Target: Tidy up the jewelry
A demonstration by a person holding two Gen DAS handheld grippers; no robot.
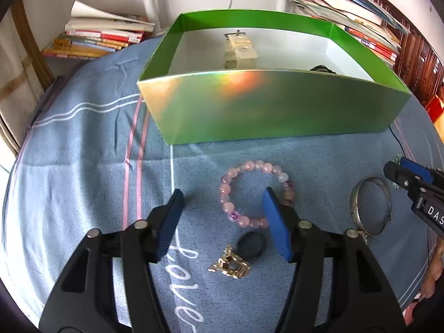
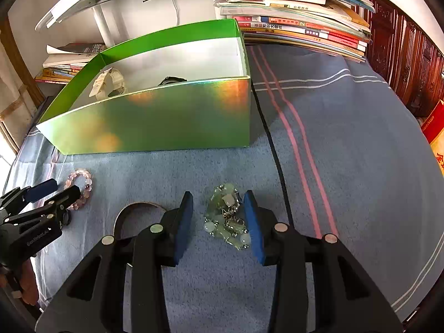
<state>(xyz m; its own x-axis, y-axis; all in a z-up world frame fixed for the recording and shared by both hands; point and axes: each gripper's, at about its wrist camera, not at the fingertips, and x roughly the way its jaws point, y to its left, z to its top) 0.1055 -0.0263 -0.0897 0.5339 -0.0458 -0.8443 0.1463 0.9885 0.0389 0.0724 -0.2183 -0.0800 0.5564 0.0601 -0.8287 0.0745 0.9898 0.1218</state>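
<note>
I hold the right gripper [image 2: 219,219] spread astride the green bead cluster [image 2: 226,216], centre frame, ready to pinch; my left gripper [image 1: 222,219] gapes over the pink bracelet [image 1: 256,194], the green box [image 2: 155,116] above awaits both

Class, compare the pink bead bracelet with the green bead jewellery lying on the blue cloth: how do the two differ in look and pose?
The pink bead bracelet lies spread as an open ring; the green bead jewellery sits bunched in a tangled heap. The pink bracelet shows round rosy beads with a few purple ones; the green piece mixes pale green beads with small silvery metal parts. Both lie on the blue cloth in front of the green box, not yet inside it.
</note>
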